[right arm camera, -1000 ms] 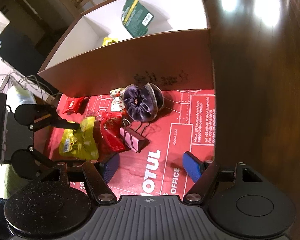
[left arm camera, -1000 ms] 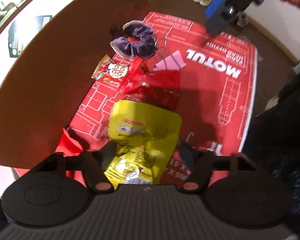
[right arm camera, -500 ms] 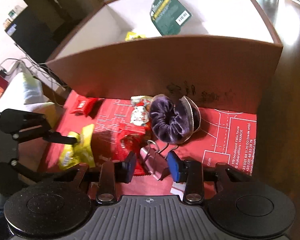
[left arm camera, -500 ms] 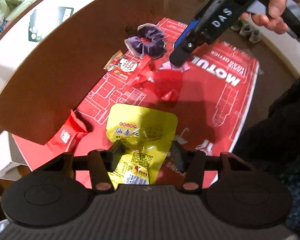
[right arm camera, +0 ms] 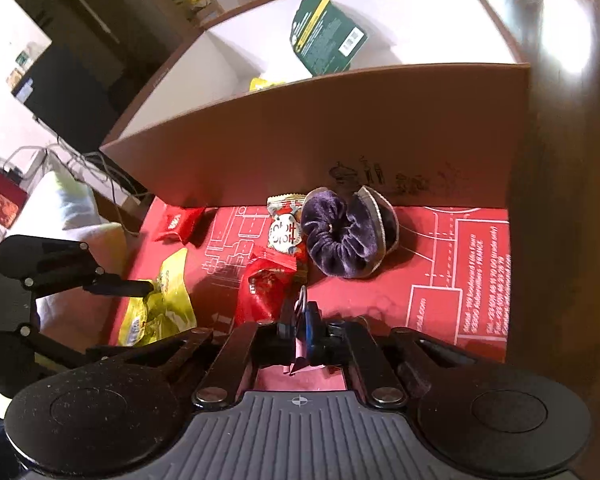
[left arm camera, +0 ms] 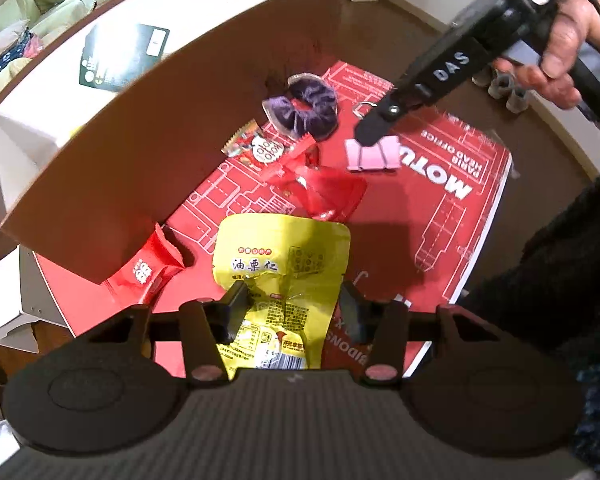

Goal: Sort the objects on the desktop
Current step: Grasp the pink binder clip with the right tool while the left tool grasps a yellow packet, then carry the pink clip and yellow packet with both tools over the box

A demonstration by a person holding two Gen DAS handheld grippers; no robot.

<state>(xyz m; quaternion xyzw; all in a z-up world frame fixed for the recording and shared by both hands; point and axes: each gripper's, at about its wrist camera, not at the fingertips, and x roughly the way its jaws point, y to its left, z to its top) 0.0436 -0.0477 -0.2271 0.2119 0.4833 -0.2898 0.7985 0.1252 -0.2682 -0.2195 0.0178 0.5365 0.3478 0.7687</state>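
Right wrist view: your right gripper (right arm camera: 299,322) jaws are clamped on the pink metal binder clip (left arm camera: 373,155); lift straight up, w/o snagging the purple velvet scrunchie (right arm camera: 342,234). Left gripper (left arm camera: 290,308) jaws sit apart astride the yellow foil snack pouch (left arm camera: 281,276), so close squarely on it before lifting toward the brown-walled cardboard box (right arm camera: 340,136).

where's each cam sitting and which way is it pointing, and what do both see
Left wrist: sits on the left gripper, looking along its fingers over the yellow snack pouch and red mat toward the brown box; the person's hand on the right gripper shows top right.
Right wrist: sits on the right gripper, facing the box wall, fingers shut on the pink binder clip; the left gripper shows at left.
Shared: the pouch, clip, purple scrunchie, mat and box.
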